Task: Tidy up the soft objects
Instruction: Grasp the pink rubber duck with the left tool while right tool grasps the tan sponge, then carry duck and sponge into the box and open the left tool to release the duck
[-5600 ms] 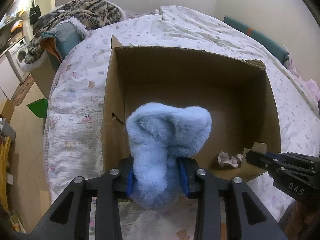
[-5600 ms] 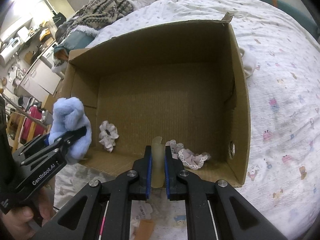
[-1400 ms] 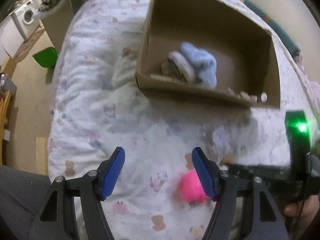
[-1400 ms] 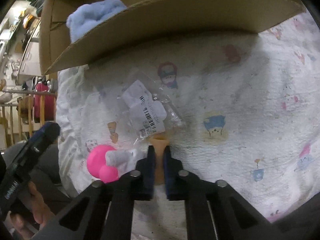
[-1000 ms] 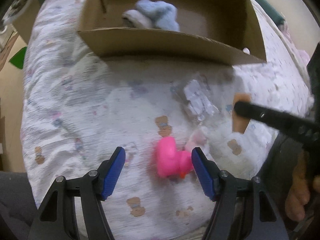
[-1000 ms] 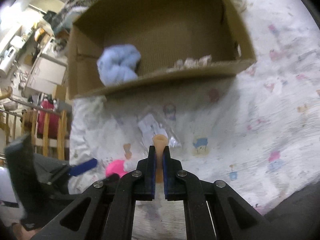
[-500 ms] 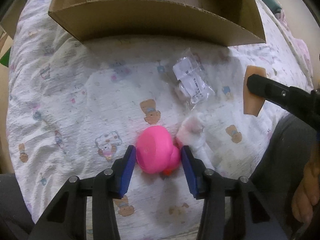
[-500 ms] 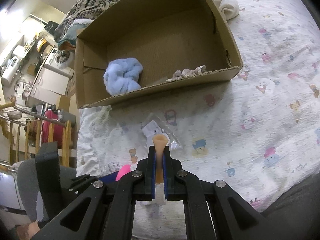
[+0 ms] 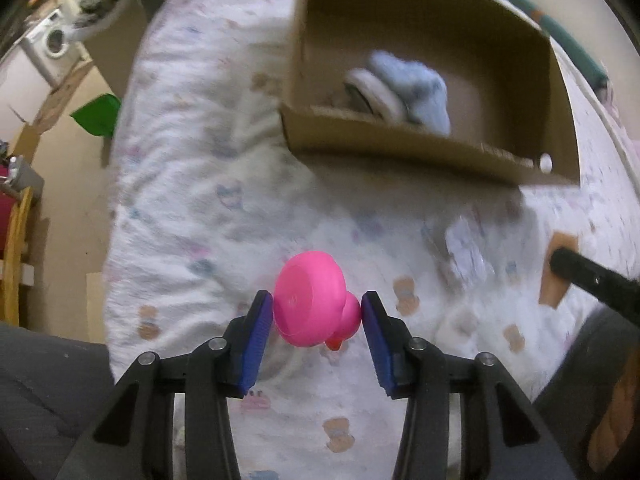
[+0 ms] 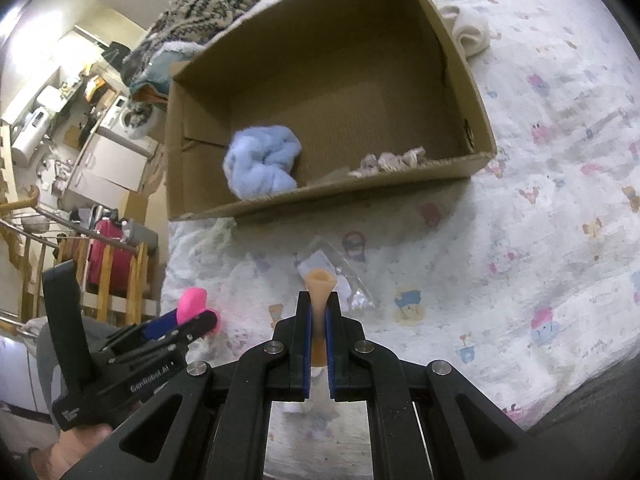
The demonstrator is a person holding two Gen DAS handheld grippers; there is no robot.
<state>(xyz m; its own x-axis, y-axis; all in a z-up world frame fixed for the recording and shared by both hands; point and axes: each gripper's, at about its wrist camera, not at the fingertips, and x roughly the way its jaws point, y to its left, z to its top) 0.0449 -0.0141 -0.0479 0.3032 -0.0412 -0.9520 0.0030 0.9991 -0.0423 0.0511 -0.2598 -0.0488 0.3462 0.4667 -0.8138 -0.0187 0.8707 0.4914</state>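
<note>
My left gripper (image 9: pixel 317 307) is shut on a pink rubber duck (image 9: pixel 312 300) and holds it above the patterned bedsheet (image 9: pixel 208 184); the duck also shows in the right wrist view (image 10: pixel 194 302). My right gripper (image 10: pixel 319 312) is shut on a thin tan soft piece (image 10: pixel 320 284), which also shows in the left wrist view (image 9: pixel 556 272). The open cardboard box (image 10: pixel 476 160) lies ahead on the bed, with a fluffy blue toy (image 10: pixel 260 164) and small lace scraps (image 10: pixel 390 160) inside. The box (image 9: pixel 400 148) and blue toy (image 9: pixel 416 88) also show in the left wrist view.
A clear plastic packet with a label (image 10: pixel 336 276) lies on the sheet before the box. A cream cloth (image 10: pixel 472 32) lies behind the box's right corner. The bed edge drops to the floor on the left, with a green item (image 9: pixel 96 114) and furniture (image 10: pixel 108 160).
My left gripper closed on the pink duck and lifted it off the sheet, swinging left. My right gripper rose and pulled back with the tan piece in it.
</note>
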